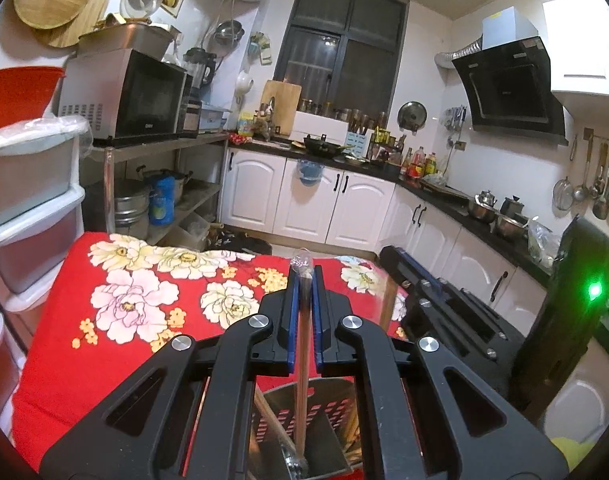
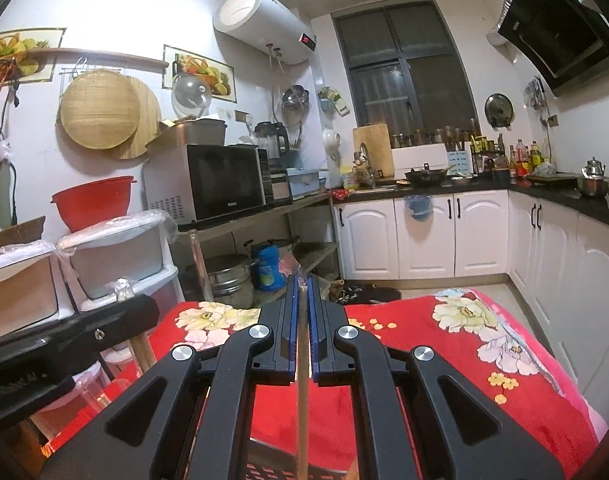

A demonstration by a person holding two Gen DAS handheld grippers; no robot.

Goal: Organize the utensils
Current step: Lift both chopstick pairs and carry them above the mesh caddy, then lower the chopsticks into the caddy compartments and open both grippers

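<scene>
Lowering two wooden-handled utensils into slotted holder (image 1: 300, 420): left gripper (image 1: 303, 292) clamping one (image 1: 302, 380), right gripper (image 2: 300, 300) another (image 2: 302, 400); neither released yet.

Reds, whites and blacks showing across the kitchen

A red cloth (image 1: 64, 320) is showing white, pink and yellow flowers at seven o'clock; black grippers, left (image 1: 303, 280) and right (image 2: 302, 292), are carrying blue pads (image 1: 291, 320). White cabinets (image 2: 424, 236) are wearing black handles at three o'clock; a red basin (image 2: 92, 200) is glowing at nine o'clock, a blue jar (image 2: 268, 266) centrally.
</scene>
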